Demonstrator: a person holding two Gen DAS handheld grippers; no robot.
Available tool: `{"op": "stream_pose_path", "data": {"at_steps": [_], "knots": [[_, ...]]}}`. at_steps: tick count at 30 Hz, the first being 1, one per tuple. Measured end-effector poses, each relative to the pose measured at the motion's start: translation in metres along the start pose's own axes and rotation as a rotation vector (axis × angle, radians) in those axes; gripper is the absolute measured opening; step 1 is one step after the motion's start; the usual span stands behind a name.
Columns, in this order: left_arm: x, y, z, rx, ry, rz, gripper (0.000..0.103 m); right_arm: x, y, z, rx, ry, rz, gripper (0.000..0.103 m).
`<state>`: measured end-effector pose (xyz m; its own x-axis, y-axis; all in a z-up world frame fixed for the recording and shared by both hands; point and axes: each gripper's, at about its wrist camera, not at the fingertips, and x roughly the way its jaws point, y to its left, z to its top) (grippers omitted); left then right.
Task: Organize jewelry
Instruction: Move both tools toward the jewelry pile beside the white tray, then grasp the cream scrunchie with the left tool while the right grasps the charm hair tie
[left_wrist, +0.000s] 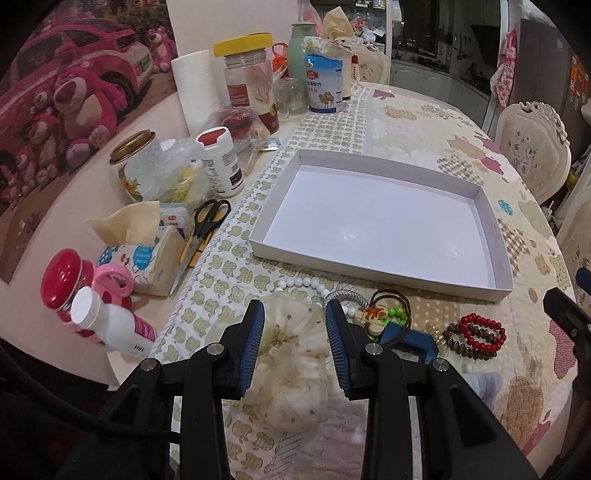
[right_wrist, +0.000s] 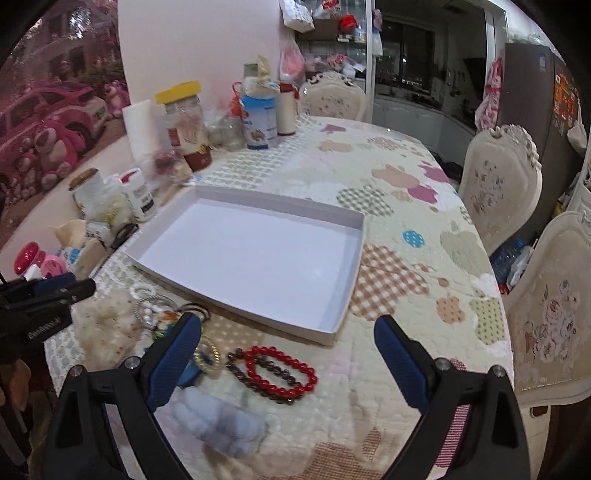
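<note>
An empty white shallow box (left_wrist: 373, 221) (right_wrist: 258, 258) lies on the quilted table. In front of it lies a pile of jewelry: a cream fabric scrunchie (left_wrist: 291, 339) (right_wrist: 107, 325), a white bead string (left_wrist: 299, 283), a silver mesh bangle (left_wrist: 345, 295), a green bead piece (left_wrist: 393, 314), and a red bead bracelet (left_wrist: 484, 332) (right_wrist: 280, 369) on a brown bead bracelet (right_wrist: 258, 384). My left gripper (left_wrist: 295, 321) is open, its pads on either side of the scrunchie. My right gripper (right_wrist: 288, 339) is open wide above the red and brown bracelets.
Jars, bottles, a tissue pack (left_wrist: 147, 258), scissors (left_wrist: 203, 229) and a paper towel roll (left_wrist: 195, 92) crowd the table's left side. A light blue fluffy scrunchie (right_wrist: 225, 428) lies near the front. Chairs (right_wrist: 498, 184) stand along the right.
</note>
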<state>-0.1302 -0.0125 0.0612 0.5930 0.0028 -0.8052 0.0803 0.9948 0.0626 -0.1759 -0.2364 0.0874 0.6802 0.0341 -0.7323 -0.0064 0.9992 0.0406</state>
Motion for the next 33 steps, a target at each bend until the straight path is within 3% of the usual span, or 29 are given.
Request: {"op": "stream_pose_path", "data": {"at_steps": [33], "knots": [[0.002,0.006,-0.016,-0.024,0.04,-0.005,0.029,-0.004,0.012,-0.013,-0.038,0.03,0.029,0.097]]}}
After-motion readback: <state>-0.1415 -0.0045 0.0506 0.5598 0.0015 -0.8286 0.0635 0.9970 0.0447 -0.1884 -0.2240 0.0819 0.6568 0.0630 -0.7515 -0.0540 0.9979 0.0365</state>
